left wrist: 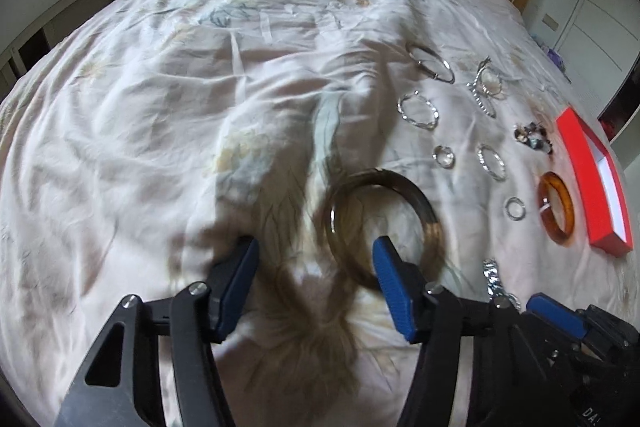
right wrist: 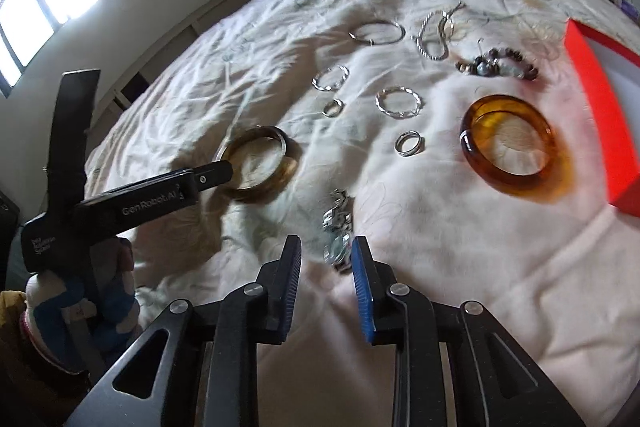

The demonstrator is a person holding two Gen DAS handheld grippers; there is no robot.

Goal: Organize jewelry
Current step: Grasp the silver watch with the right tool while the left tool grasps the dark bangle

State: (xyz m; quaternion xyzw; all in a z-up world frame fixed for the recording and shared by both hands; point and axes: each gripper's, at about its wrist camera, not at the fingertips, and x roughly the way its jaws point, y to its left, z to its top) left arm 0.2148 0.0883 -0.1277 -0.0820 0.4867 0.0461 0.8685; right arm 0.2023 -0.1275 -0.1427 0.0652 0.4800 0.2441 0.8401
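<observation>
Judging progress: we find the sorting barely begun; nearly all the jewelry lies loose on the bed (left wrist: 160, 107), and what we see of the red box (left wrist: 592, 183) looks bare.
Left gripper (left wrist: 316, 267): we hold it spread, its right finger inside the dark bangle (left wrist: 384, 219), its left finger outside the ring; no pad presses on it yet, so nothing is held.
Right gripper (right wrist: 326, 259): we hold it narrowed but not pressed together, and the silver watch (right wrist: 338, 227) lies just ahead of the tips; whether the pads touch it we cannot tell through the blur.
Amber bangle (right wrist: 516, 155): flat on the bed, just beside the red box, untouched.
Silver pieces: a large hoop (right wrist: 376, 31), two twisted hoops (right wrist: 398, 101), small rings (right wrist: 408, 143) and a beaded bracelet (right wrist: 496, 65) lie apart in loose rows between the two bangles and beyond.
Left to do: we judge that every piece is still to be lifted and placed, most likely into the box.
Left wrist view alone: it shows how the fingers straddle the dark bangle's rim, and the white inside of the box.
Right wrist view alone: it shows the watch clearly, the gloved hand (right wrist: 80, 291) on the left tool, and the window.
</observation>
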